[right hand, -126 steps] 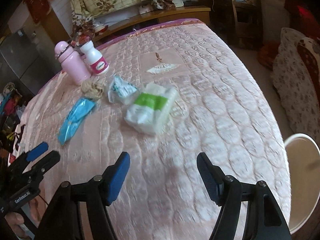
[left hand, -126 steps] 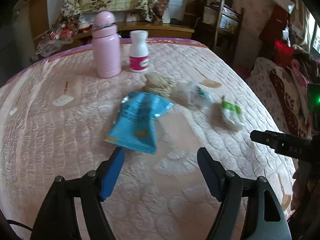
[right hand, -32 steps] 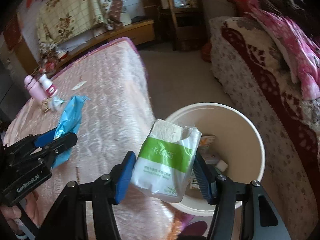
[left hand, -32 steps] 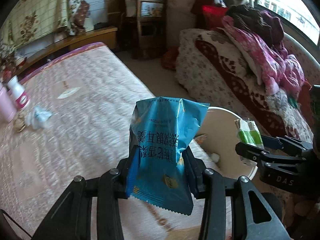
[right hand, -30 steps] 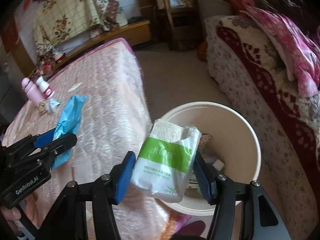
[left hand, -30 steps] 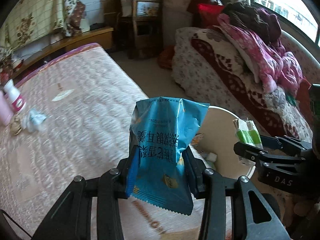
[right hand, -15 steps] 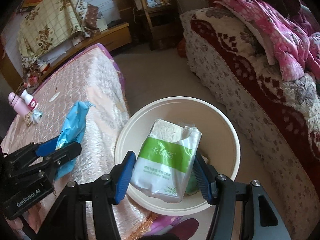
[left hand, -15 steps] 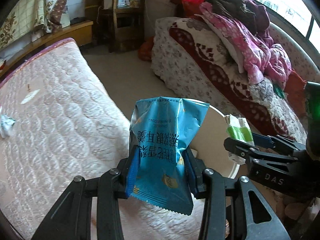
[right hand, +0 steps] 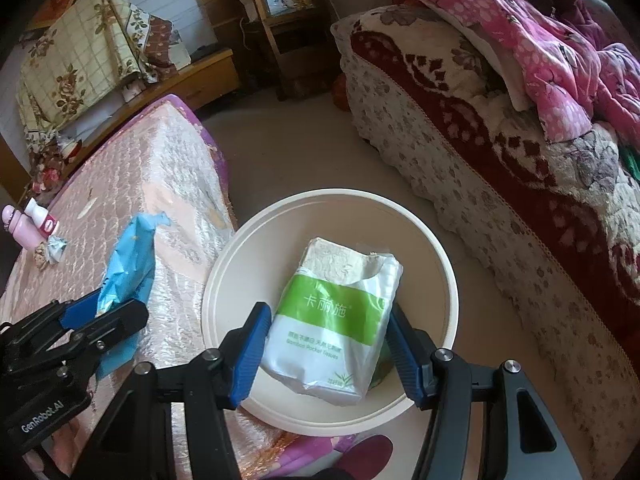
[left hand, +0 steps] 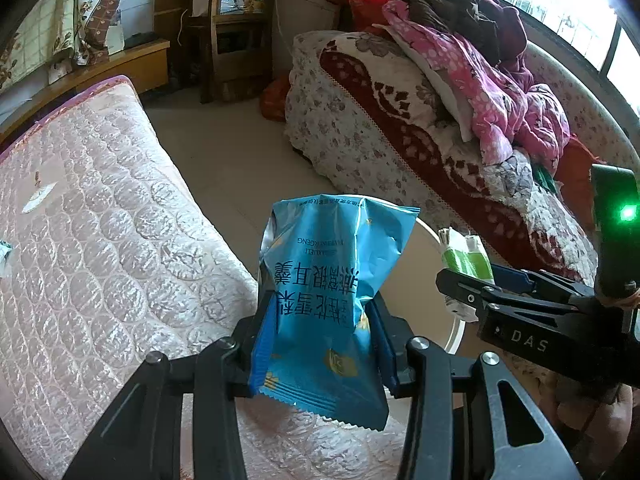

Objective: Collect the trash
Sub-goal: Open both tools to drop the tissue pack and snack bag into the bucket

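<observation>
My left gripper (left hand: pixel 320 344) is shut on a blue snack wrapper (left hand: pixel 332 300), held upright at the mattress edge beside the cream trash bin (left hand: pixel 428 276). My right gripper (right hand: pixel 328 344) is shut on a white and green tissue pack (right hand: pixel 336 316), held directly above the open bin (right hand: pixel 248 248). In the left wrist view the tissue pack (left hand: pixel 466 258) shows in the right gripper (left hand: pixel 472 288) at the right. In the right wrist view the blue wrapper (right hand: pixel 128 260) shows in the left gripper (right hand: pixel 100 316) at the left.
The pink quilted mattress (left hand: pixel 88 248) lies left of the bin. On its far end stand a pink bottle (right hand: pixel 20 230) and a white bottle (right hand: pixel 42 218), with crumpled trash (right hand: pixel 50 252) beside them. A sofa with piled clothes (right hand: pixel 540 92) stands to the right. A wooden shelf (left hand: pixel 232 28) is behind.
Both grippers have moved further toward the bin with their loads. The tissue pack now hangs over the bin's opening; the blue wrapper is nearer the bin's rim.
</observation>
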Tool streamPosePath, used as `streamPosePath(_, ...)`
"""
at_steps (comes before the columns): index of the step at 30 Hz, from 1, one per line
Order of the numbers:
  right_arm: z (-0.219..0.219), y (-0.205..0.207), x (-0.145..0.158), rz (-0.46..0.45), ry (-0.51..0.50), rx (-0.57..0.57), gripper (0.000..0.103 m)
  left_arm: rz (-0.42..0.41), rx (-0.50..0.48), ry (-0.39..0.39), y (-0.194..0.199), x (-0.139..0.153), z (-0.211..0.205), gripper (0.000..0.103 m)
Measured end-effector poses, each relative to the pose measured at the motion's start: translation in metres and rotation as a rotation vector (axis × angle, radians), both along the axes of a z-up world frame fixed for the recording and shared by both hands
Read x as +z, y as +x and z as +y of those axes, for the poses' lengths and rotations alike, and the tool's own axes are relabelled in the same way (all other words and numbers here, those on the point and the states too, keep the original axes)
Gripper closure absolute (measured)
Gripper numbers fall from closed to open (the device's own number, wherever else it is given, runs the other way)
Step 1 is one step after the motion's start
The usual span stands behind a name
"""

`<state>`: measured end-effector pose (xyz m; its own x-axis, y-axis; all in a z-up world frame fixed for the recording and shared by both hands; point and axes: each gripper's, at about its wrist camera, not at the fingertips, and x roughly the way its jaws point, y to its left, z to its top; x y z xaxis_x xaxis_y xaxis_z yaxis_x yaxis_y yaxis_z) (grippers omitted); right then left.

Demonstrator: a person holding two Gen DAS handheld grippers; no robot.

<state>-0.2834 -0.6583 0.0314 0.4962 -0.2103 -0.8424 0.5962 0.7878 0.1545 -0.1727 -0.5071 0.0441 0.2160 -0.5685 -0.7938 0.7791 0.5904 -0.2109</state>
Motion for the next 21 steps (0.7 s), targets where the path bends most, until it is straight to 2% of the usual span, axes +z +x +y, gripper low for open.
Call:
streamPosePath(4,-0.002,-0.001,0.000,0.002,0.001,-0.013,0.041,0.003,-0.007,-0.012,-0.001,0.003,0.000,0.057)
streamPosePath(8,-0.004,-0.001,-0.002,0.013,0.004,-0.022,0.040,0.006,-0.016,-0.024,-0.002,0.004,-0.001,0.046)
streamPosePath(11,-0.007,-0.001,-0.005,0.023,0.028,-0.037,0.035,0.012,-0.015,-0.019,-0.001,0.003,-0.001,0.042)
streamPosePath(13,-0.008,-0.002,-0.006,0.016,0.044,-0.045,0.032,0.018,-0.010,-0.021,0.000,0.003,0.001,0.040)
streamPosePath(21,-0.005,0.000,-0.006,0.007,0.057,-0.052,0.032,0.008,0.013,-0.027,0.004,0.006,0.017,0.040)
